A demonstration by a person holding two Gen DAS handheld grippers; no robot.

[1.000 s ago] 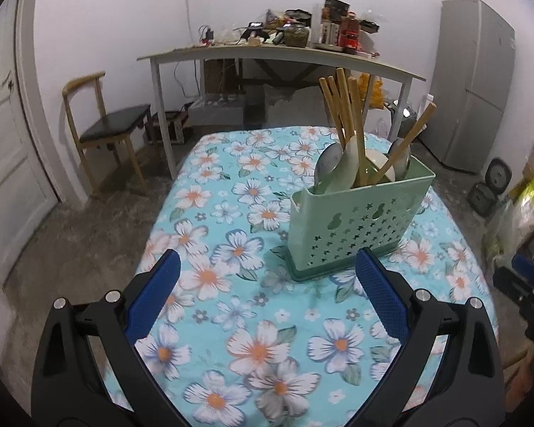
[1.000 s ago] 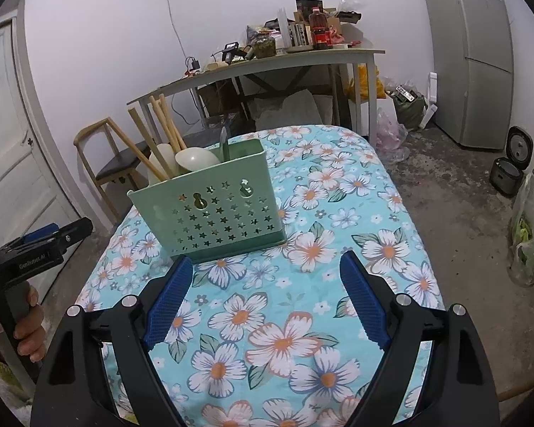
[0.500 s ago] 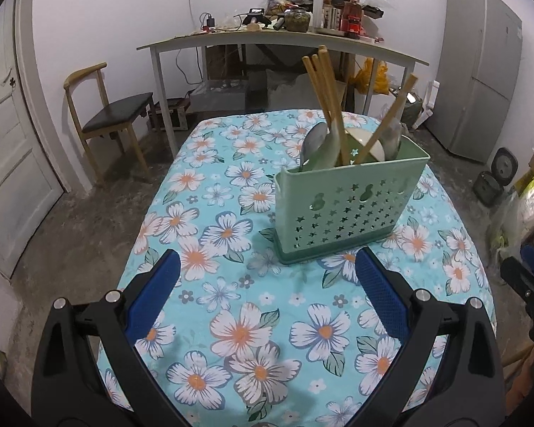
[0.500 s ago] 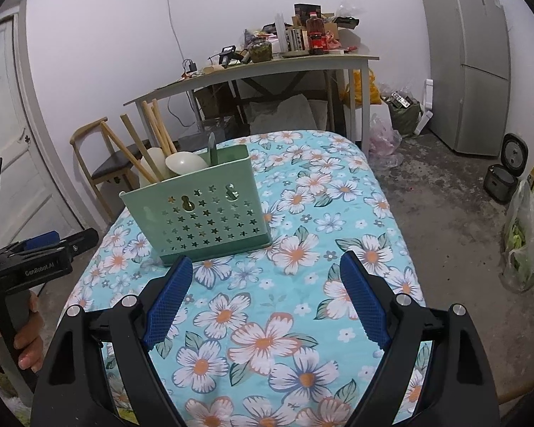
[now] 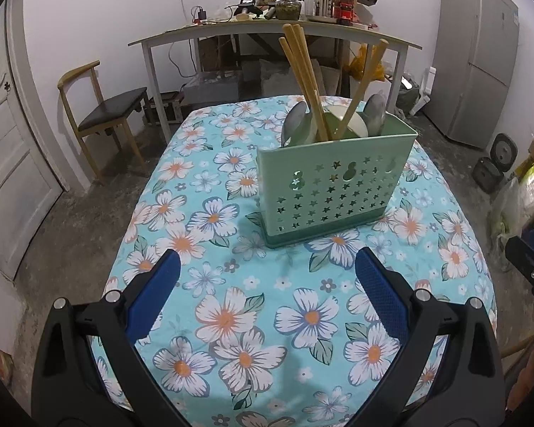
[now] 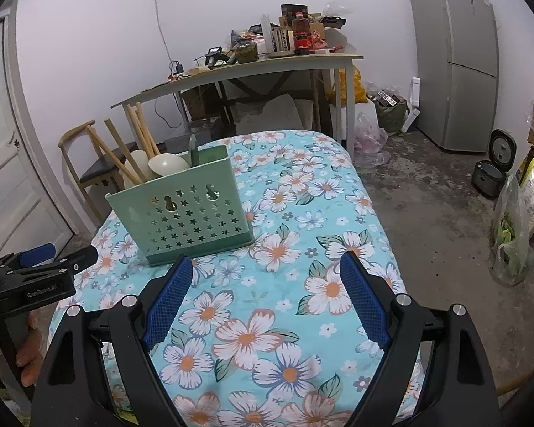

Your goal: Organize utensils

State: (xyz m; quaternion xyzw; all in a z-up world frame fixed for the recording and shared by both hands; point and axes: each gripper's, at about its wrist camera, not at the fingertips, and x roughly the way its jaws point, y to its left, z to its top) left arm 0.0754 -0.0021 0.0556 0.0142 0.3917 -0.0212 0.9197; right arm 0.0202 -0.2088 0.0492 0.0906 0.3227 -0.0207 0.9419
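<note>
One green utensil caddy [image 5: 334,185] stands on one flowered table [image 5: 231,320]. In it I count four wooden chopsticks [image 5: 304,78], two metal spoons [image 5: 375,114] and one pale ladle [image 6: 167,165]. Two grippers: the left gripper [image 5: 267,270] and the right gripper [image 6: 265,270]. Behind, one chair [image 5: 103,114], one fridge [image 5: 480,57], one long desk [image 5: 267,32].

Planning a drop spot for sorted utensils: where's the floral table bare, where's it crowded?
Bare cloth on the table around the green utensil caddy: the strip toward the chair, the far end, and the near stretch under the open left hand-held gripper. Crowded only inside the caddy: chopsticks, spoons.
</note>
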